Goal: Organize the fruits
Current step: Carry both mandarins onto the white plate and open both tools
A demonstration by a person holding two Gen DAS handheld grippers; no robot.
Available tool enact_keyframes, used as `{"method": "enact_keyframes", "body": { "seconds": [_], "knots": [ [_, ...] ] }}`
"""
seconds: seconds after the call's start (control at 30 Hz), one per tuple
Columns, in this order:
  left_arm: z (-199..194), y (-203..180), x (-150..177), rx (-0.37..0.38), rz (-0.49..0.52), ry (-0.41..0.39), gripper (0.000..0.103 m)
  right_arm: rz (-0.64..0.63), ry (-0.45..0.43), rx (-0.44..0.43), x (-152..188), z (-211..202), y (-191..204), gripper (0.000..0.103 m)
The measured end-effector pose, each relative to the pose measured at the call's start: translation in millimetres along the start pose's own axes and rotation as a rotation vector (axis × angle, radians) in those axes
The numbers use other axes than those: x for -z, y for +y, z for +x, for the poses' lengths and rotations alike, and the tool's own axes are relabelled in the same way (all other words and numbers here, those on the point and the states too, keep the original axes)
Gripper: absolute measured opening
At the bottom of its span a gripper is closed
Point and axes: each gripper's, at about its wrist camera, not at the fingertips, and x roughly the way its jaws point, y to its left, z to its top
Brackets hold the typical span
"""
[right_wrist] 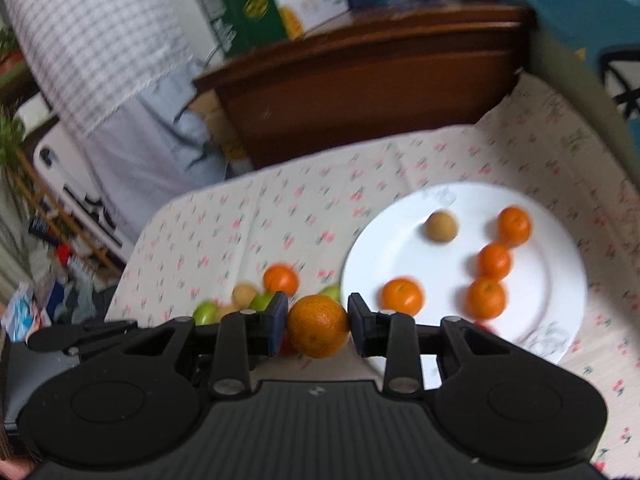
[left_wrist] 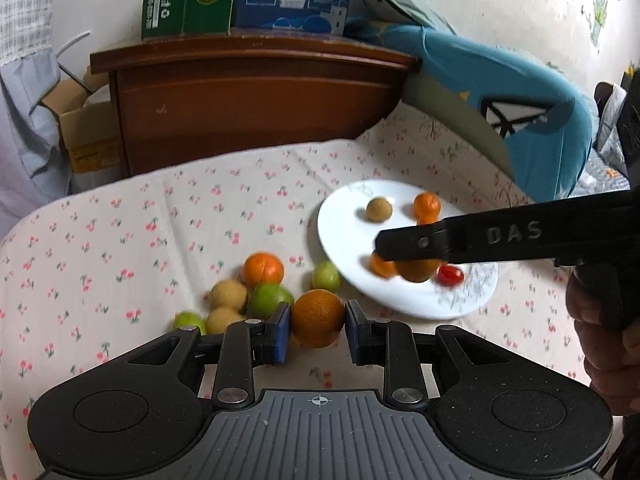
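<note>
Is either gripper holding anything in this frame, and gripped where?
Both are. The left gripper clamps a round orange citrus fruit across its sides; the right gripper clamps another orange citrus fruit likewise.

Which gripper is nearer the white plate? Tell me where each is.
Right. The right gripper hangs over the white plate; the left gripper is off its left rim, above the cloth.

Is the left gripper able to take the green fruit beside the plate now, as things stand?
Probably not yet. The left gripper is shut on an orange, so its jaws are occupied. The green fruit lies uncovered on the cloth next to the white plate; the way looks free once the orange is released.
</note>
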Motion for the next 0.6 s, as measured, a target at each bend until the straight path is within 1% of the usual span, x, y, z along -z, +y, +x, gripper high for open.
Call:
{"method": "enact_keyframes", "body": {
  "seconds": [0.3, 0.6],
  "knots": [
    [9.4, -6.8, -30.4, 0.04, -0.004, -0.046, 0.026, 0.088, -0.08, 0.083, -17.6, -23.2, -30.3, 0.033],
    [34.6, -10.6, -46.5, 0.068, -0.019, -0.026, 0.026, 0.209, -0.074, 0.167, -21.0, -26.5, -59.1, 0.033]
  ]
}}
